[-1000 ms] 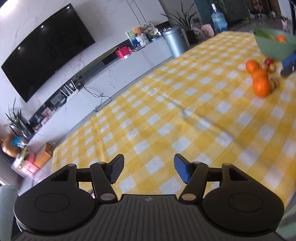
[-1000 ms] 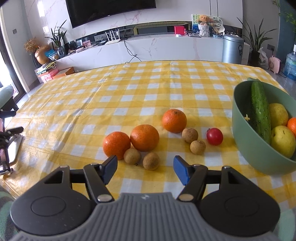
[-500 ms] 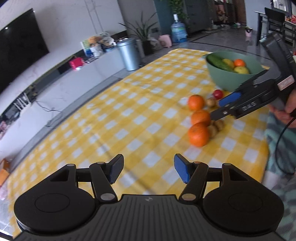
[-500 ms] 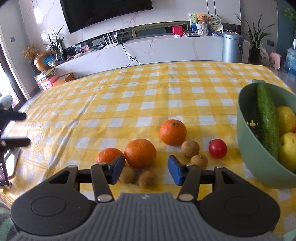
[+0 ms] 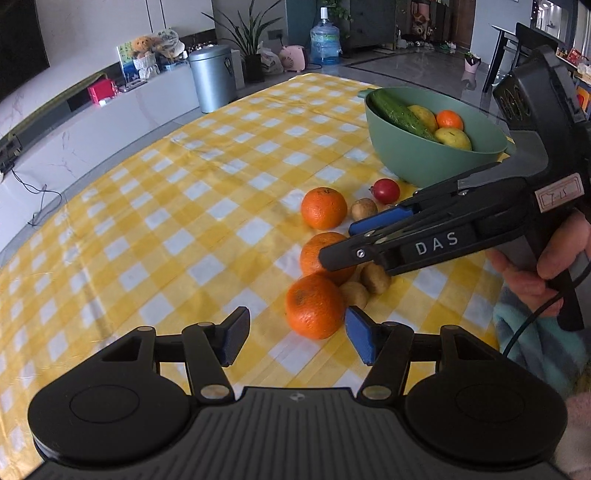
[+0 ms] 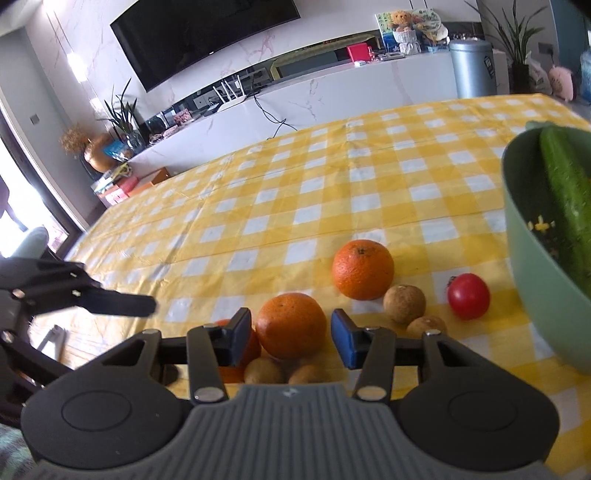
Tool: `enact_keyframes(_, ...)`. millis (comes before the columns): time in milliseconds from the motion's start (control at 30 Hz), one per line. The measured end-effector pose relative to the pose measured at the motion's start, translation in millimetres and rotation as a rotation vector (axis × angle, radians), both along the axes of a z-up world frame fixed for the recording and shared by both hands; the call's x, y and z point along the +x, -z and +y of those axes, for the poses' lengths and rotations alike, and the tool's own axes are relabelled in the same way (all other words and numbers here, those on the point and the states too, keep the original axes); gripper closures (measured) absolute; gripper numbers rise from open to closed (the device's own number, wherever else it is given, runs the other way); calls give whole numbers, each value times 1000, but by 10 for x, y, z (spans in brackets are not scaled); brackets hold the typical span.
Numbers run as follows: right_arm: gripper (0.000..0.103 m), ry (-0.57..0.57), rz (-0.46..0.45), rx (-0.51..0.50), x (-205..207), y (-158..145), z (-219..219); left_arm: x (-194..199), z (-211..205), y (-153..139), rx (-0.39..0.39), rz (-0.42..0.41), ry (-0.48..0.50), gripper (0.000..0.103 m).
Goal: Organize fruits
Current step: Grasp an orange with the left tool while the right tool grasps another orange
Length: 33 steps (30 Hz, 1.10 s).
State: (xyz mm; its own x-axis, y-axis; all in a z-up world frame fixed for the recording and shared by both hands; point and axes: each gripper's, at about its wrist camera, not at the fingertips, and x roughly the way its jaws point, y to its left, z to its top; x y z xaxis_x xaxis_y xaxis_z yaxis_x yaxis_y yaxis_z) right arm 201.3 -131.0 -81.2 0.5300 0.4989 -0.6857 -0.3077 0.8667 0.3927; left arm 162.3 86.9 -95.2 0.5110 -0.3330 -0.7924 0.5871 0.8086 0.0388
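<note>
Three oranges lie on the yellow checked table: a near one, a middle one and a far one. Small brown fruits and a red tomato lie among them. A green bowl holds a cucumber, yellow fruits and an orange. My left gripper is open just before the near orange. My right gripper is open with its fingers on either side of the middle orange.
The table's near edge is close under both grippers. A white cabinet with a TV above it runs behind the table, with a metal bin and plants beside it. A person's hand holds the right gripper.
My left gripper has swung right and come up to the near orange. My right gripper has moved forward and lower, so its fingers now flank the middle orange.
</note>
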Motion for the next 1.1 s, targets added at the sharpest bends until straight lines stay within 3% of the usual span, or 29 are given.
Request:
enact_keyframes(333,56,22,91,108,113,171,-85,161,-58,196,-92,93,-84,47)
enact_keyframes(700,59,27,90,130,136,219,-99,211,62,239,-226,142,-183,49)
enact_keyframes(733,59,26,84,126,128,214,-93,206,71,236,-229,136,-195,57)
enact_keyframes(1100,61,42,27,148,74,102,-180,118,-40,0,-173,62,-216,60)
